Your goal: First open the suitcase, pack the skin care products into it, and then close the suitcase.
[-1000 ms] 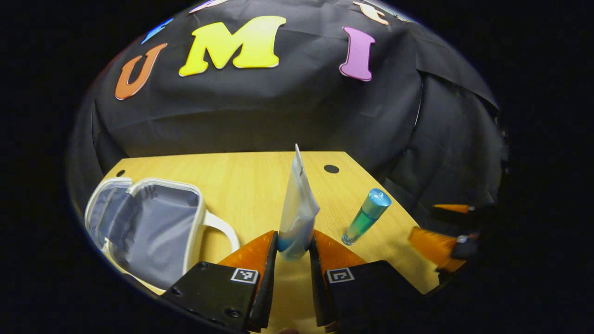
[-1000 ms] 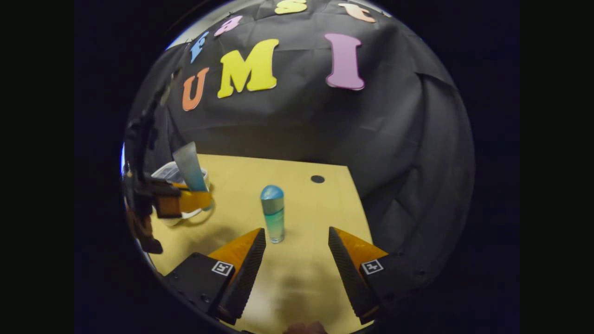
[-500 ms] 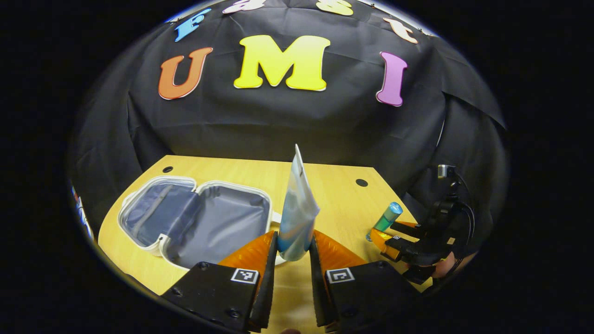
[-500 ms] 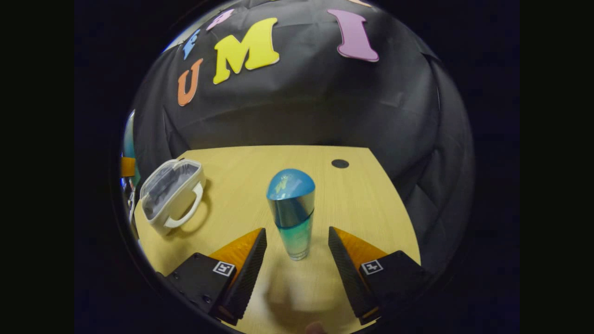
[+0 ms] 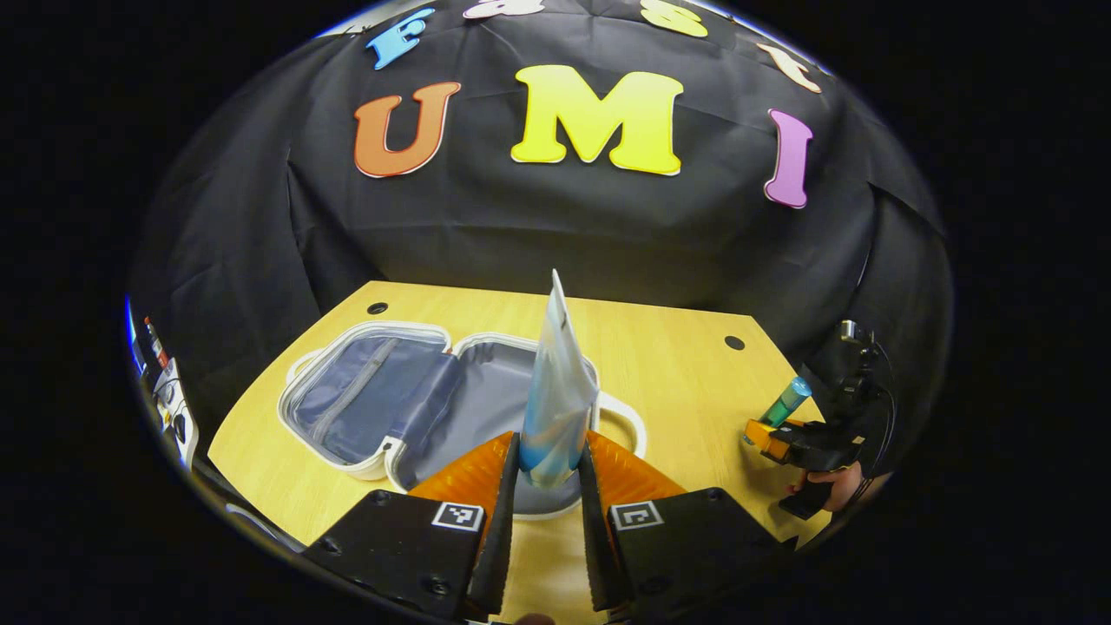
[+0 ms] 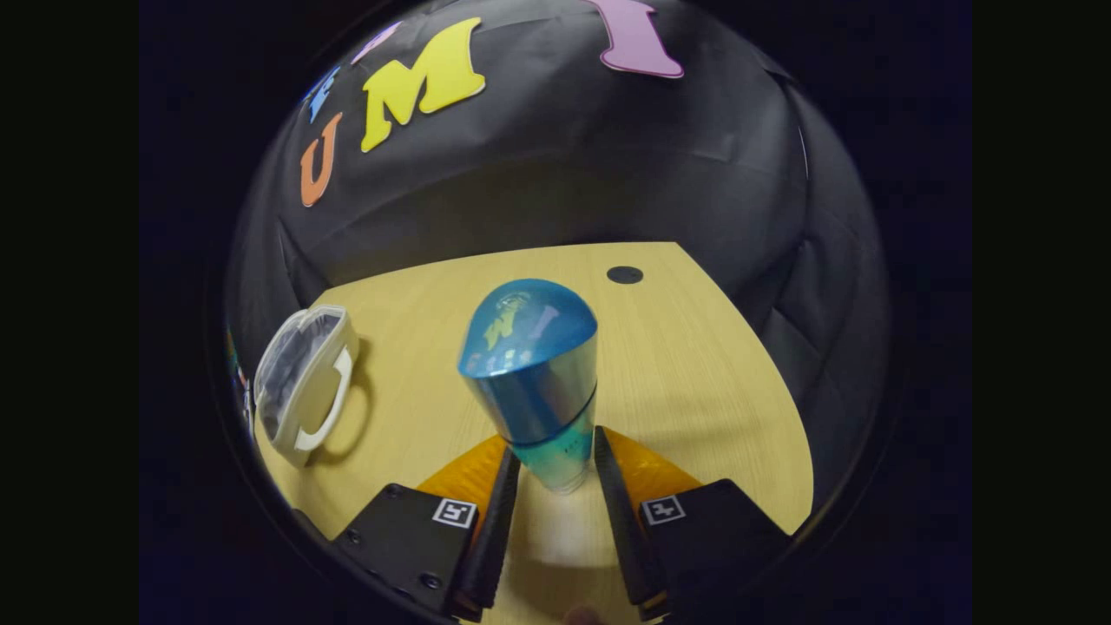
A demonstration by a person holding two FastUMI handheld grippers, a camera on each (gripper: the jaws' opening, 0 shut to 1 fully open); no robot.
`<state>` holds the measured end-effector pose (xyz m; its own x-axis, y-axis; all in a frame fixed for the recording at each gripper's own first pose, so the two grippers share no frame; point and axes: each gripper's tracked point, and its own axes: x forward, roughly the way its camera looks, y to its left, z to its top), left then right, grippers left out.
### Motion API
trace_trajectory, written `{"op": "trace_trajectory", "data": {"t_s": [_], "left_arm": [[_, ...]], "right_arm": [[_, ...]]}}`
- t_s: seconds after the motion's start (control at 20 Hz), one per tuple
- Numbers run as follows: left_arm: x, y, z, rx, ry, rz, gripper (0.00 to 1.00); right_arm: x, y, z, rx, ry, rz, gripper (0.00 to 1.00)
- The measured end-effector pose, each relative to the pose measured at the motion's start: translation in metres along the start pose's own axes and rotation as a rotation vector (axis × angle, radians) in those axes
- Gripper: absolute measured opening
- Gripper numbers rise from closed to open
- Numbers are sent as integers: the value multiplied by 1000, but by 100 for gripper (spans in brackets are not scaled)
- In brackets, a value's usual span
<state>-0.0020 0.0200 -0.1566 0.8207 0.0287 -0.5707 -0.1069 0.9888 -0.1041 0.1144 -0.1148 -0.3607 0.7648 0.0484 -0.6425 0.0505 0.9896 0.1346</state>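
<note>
left gripper (image 5: 548, 460) clamps the tube (image 5: 555, 391) near the open suitcase (image 5: 417, 408), right gripper (image 6: 551, 473) pinches the bottle (image 6: 534, 382) low; top-heavy, it may tip.

The left claw (image 5: 548, 469) clamps a pale tube (image 5: 555, 391) upright above the open suitcase (image 5: 382, 404), which lies toward the tabletop's (image 5: 677, 382) left edge. Near the right edge, the right claw (image 5: 768, 434) (hand (image 5: 829, 486) behind it) grips a teal bottle (image 5: 785, 401).
</note>
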Motion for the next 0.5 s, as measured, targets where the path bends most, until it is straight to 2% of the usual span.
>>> {"op": "trace_trajectory", "data": {"t_s": [0.05,0.15,0.3,0.4,0.5], "left_arm": [[1,9,0,2,2,10,39],[6,26,-5,1,14,35,39],[16,45,-11,1,43,72,39],[28,55,-18,2,78,82,39],[43,64,-31,12,129,96,39]], "right_arm": [[2,-3,2,-10,2,-26,42],[-1,-4,2,-20,15,-54,39],[-23,1,8,-27,17,-44,35],[-49,10,21,-34,-1,-19,33],[-78,21,33,-35,-5,20,35]]}}
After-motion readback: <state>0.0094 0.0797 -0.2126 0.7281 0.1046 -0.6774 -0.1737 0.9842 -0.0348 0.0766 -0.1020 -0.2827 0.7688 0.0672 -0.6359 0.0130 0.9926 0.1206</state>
